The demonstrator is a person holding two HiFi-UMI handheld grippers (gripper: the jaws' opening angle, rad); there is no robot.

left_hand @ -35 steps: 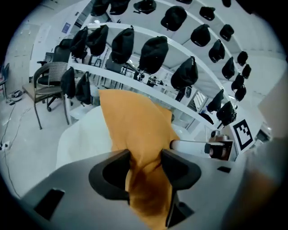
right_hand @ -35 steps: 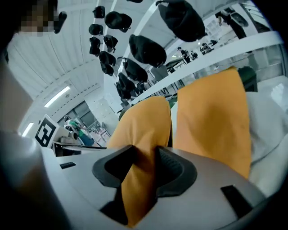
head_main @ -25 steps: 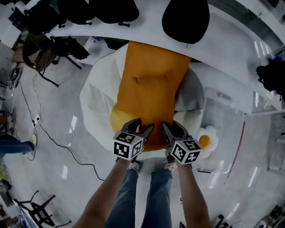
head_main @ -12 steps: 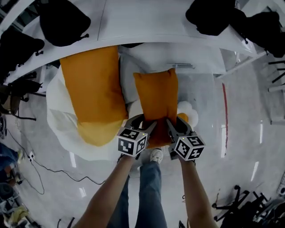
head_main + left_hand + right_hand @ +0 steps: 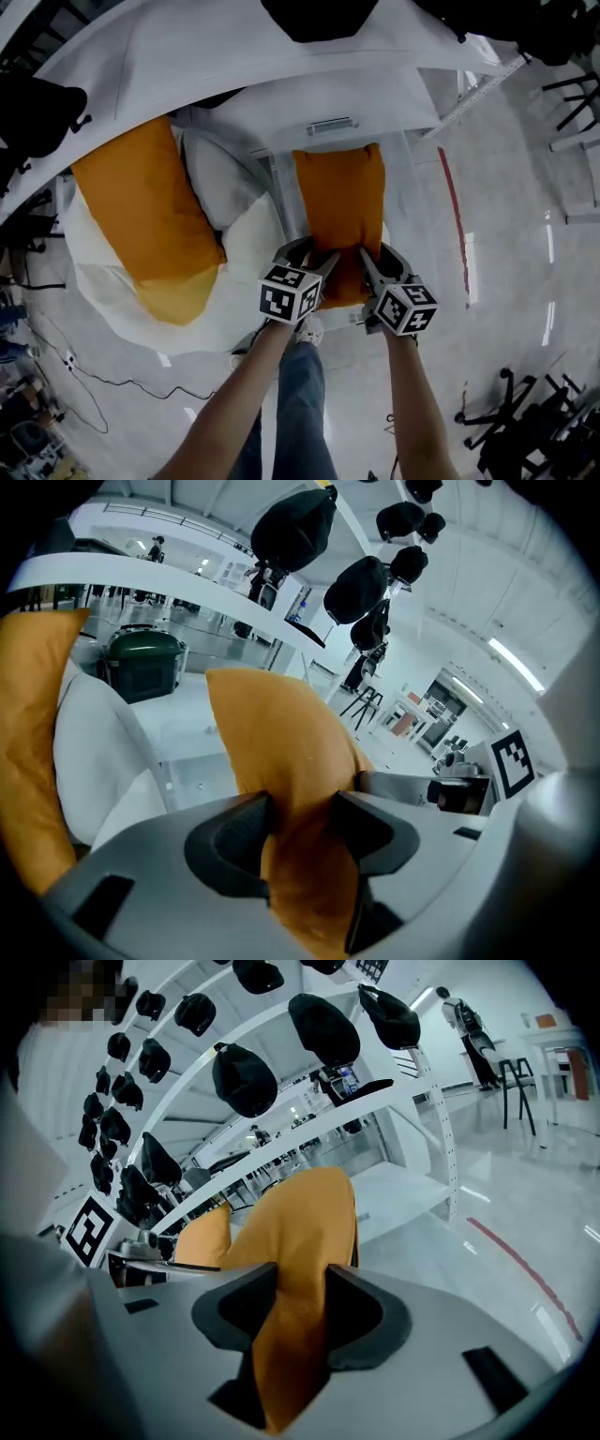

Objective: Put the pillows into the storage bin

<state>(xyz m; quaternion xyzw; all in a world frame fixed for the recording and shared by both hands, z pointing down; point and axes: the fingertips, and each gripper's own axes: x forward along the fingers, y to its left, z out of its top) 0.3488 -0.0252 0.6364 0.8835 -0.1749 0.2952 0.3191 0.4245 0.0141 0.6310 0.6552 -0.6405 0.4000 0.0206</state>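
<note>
The clear storage bin [image 5: 284,192] ahead holds the small orange pillow [image 5: 342,211]'s far end. Left tool [image 5: 314,258] and right tool [image 5: 375,256] clamp its near edge, forearms parallel, tilted down.

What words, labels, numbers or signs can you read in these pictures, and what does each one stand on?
No readable text anywhere.
Left marker cube on the left hand-held gripper: black-and-white squares, no letters.
Right marker cube on the right hand-held gripper: the same kind of pattern, no letters.
Small tag beyond the orange pillow: too small to read.
</note>
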